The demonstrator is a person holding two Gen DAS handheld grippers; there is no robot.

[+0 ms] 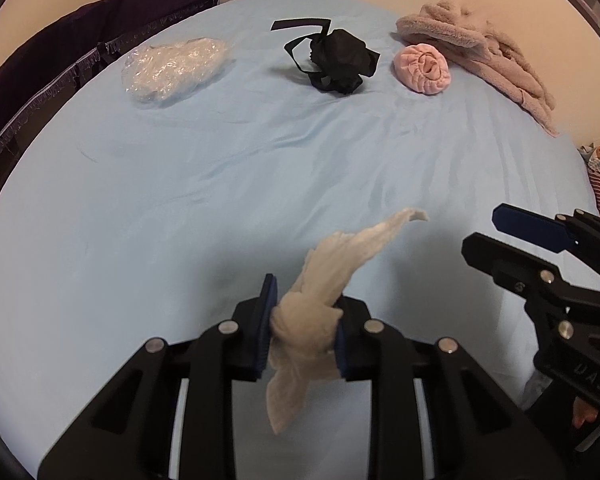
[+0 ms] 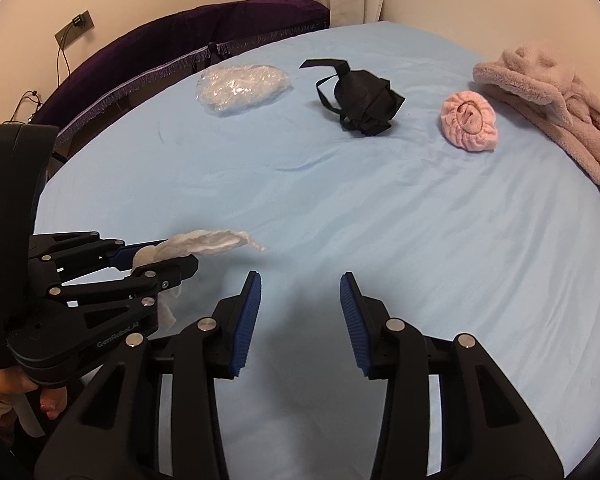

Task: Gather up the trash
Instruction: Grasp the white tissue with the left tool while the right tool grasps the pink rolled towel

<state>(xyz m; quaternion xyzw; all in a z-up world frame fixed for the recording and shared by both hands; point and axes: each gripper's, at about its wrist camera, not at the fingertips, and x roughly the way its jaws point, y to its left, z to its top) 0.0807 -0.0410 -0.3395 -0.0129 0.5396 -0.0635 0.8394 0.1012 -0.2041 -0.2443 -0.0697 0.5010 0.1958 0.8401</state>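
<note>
Pale blue bedsheet (image 1: 220,184) fills the view; your left gripper (image 1: 302,334) pinches a crumpled white tissue (image 1: 332,280) by its bunched middle, lifted clear; light, limp, tearable; right gripper (image 2: 300,320) stands open, empty

The left gripper (image 2: 156,258) body reads "GenRobot.AI"; the right gripper (image 1: 496,232) body shows "UAS".

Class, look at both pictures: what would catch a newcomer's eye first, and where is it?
First, the crumpled white tissue pinched in the left tool, lifted off the pale blue bedsheet. Next, along the far side of the bed, a clear plastic bag, a black crumpled mask and a pink shower cap.
</note>
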